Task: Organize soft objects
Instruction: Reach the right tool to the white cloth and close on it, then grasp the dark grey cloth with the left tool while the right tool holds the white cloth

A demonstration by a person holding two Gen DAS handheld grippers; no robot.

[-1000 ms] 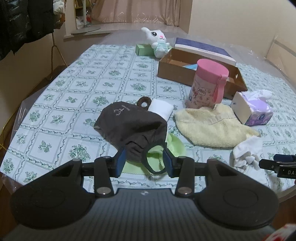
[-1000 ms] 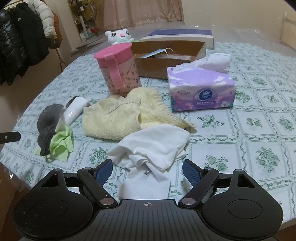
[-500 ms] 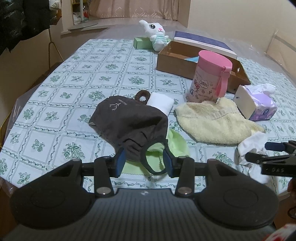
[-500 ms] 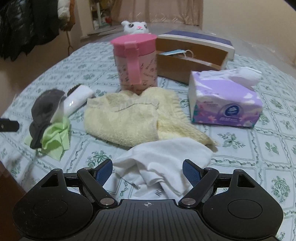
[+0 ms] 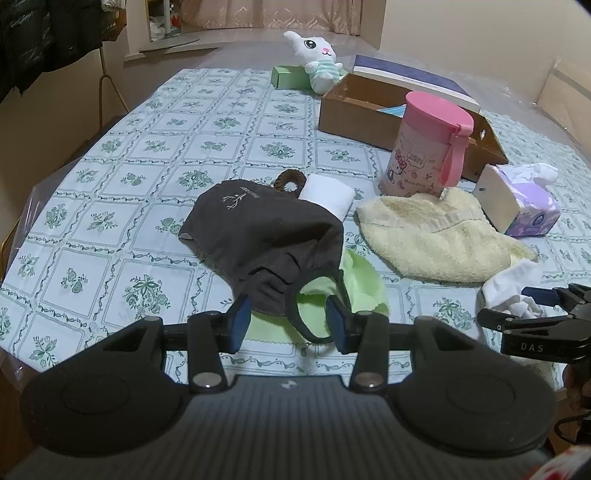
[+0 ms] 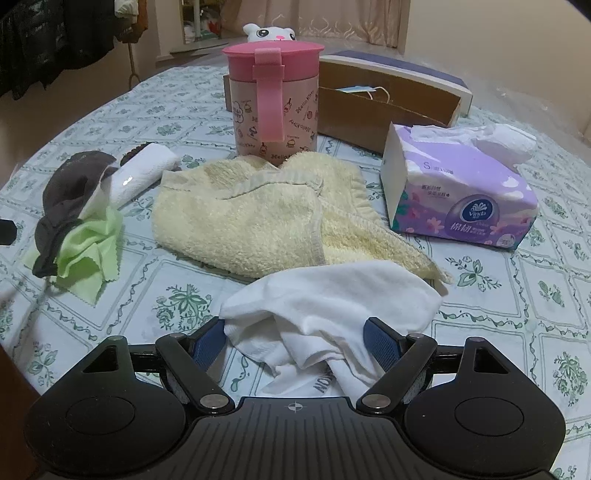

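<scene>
A pink Hello Kitty canister (image 6: 274, 99) stands at twelve o'clock, cardboard box (image 6: 384, 107) behind (tissue pack (image 6: 458, 192) at two).

A tabletop (image 5: 155, 147) covered by a pale cloth printed with green floral squares fills the near and middle ground under dim, warm indoor light. At the far end hang beige curtains (image 5: 266, 14) above a low ledge, with a plain cream wall (image 5: 480, 33) at far right. Dark jackets (image 5: 44, 33) hang at far left, beside a thin metal stand (image 5: 110, 88).
</scene>
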